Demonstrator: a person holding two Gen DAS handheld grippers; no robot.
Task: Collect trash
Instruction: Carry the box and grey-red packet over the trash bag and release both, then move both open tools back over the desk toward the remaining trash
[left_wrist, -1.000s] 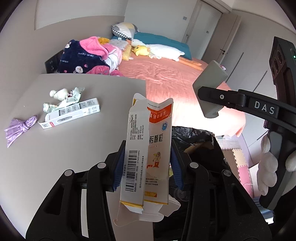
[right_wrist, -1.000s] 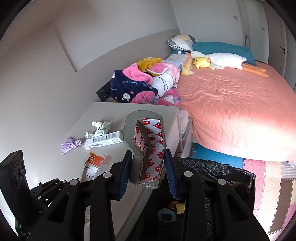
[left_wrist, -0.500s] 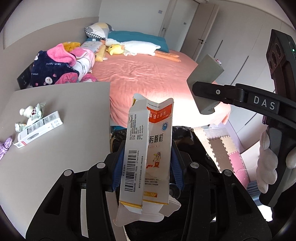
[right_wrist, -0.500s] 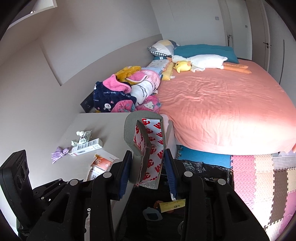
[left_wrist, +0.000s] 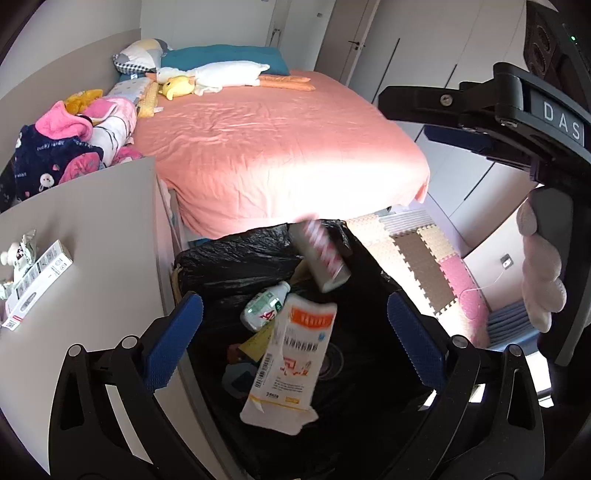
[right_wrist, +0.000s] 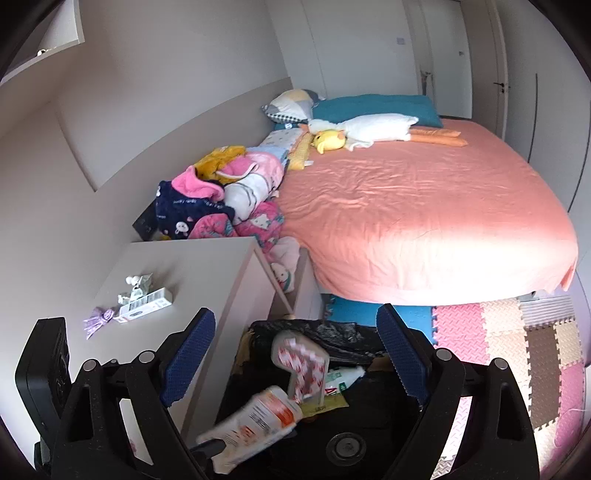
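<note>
The black-lined trash bin (left_wrist: 236, 258) fills the lower centre of both wrist views, beside the grey side table (right_wrist: 207, 266) at left and below the pink bed (right_wrist: 406, 206). Both grippers hang over its mouth: the left gripper (left_wrist: 295, 332) and the right gripper (right_wrist: 295, 354) have their jaws opening, blue pads spread wide and touching nothing. Released between them, the orange-and-white carton (left_wrist: 288, 365) and the red-patterned grey box (left_wrist: 321, 258) are blurred in mid-fall above the liner. To do this drop well, I judge it best to hold both tools centred over the opening until each piece clears the rim, since the patterned box passes near the far edge in the left view. Inside the bin lie a green-labelled plastic bottle (left_wrist: 264, 304) and a yellow scrap (right_wrist: 325, 406). At the left edge, a white box (right_wrist: 146, 306), crumpled wrappers (right_wrist: 138, 286) and a purple wrapper (right_wrist: 98, 319) remain on the table.
</note>
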